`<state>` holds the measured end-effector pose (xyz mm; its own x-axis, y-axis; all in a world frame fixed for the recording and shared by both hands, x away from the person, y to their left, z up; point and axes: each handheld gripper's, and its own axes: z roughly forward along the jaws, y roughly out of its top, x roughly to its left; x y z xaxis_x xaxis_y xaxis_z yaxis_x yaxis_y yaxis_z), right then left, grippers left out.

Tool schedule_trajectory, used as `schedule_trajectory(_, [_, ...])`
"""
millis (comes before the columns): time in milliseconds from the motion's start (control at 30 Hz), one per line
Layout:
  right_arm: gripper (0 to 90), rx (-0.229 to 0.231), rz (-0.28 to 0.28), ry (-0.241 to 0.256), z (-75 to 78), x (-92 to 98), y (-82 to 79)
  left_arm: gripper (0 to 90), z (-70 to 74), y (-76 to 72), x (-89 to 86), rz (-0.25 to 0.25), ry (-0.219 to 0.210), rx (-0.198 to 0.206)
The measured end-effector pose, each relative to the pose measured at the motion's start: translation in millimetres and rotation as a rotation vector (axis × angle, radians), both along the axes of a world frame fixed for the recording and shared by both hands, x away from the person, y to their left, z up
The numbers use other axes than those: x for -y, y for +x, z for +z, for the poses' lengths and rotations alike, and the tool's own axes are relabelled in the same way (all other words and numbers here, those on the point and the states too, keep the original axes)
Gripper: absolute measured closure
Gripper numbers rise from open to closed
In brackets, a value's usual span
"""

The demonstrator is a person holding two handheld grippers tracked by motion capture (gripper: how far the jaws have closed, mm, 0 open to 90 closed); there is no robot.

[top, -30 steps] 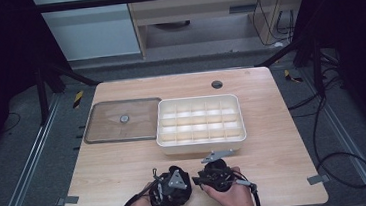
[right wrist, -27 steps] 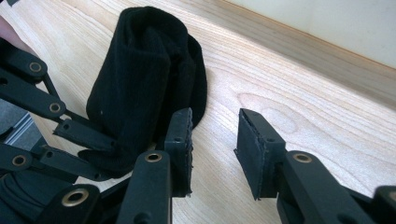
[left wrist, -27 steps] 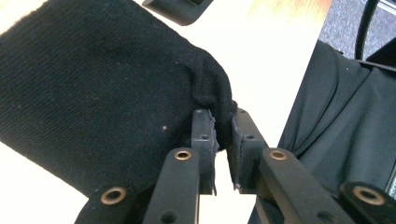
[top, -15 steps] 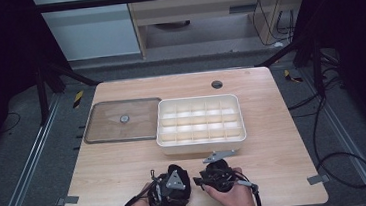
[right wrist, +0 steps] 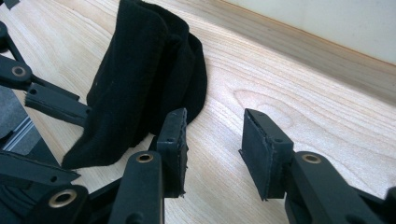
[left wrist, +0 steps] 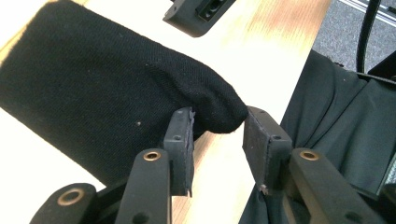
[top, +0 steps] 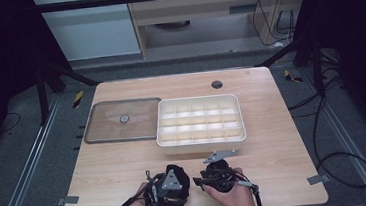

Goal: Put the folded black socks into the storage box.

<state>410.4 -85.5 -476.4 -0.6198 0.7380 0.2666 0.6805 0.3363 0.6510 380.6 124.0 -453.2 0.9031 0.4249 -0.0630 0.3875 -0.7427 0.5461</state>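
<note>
A black cloth (left wrist: 107, 93) lies bunched on the wooden table (top: 125, 158) near its front edge. In the left gripper view, my left gripper (left wrist: 217, 121) is open, and the cloth's rounded tip reaches into the gap between its jaws. My right gripper (right wrist: 215, 123) is open over bare wood, with the black cloth (right wrist: 140, 70) just left of its left finger (right wrist: 173, 140). In the high view both hands hold the left gripper (top: 166, 189) and the right gripper (top: 216, 176) close together at the front edge.
A white divided tray (top: 202, 140) stands mid-table just beyond the grippers. A clear flat lid (top: 121, 121) with a small knob lies to its left. A dark round hole (top: 216, 84) sits at the table's far side. The person's dark clothing (left wrist: 336, 121) hangs at the front edge.
</note>
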Motion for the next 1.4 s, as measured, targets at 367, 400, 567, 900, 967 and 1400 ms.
schedule_trajectory(367, [59.9, -0.005, 0.003, 0.005, 0.3, -2.0, -0.4, 58.1, 12.8, 1.1, -4.3, 0.018, -0.006, 0.048])
schedule_trajectory(400, [59.9, -0.003, 0.005, 0.001, 0.4, -2.0, -0.3, 57.7, 13.6, 1.8, -4.6, 0.024, -0.010, 0.052])
schedule_trajectory(567, [59.9, 0.001, 0.004, -0.001, 0.7, -2.2, -0.2, 57.5, 18.5, 3.4, -5.9, 0.029, -0.014, 0.064])
schedule_trajectory(900, [59.9, -0.001, 0.001, 0.001, 1.4, -0.9, -0.1, 58.0, 26.3, 7.9, -7.8, 0.040, -0.024, 0.073])
schedule_trajectory(967, [59.9, -0.001, 0.000, 0.001, 1.8, -0.8, -0.1, 59.2, 28.1, 10.0, -7.2, 0.038, -0.027, 0.075])
schedule_trajectory(1400, [60.4, 0.005, -0.008, 0.005, 3.6, 3.3, 0.2, 76.4, 20.2, 35.3, 0.3, 0.063, -0.029, 0.035])
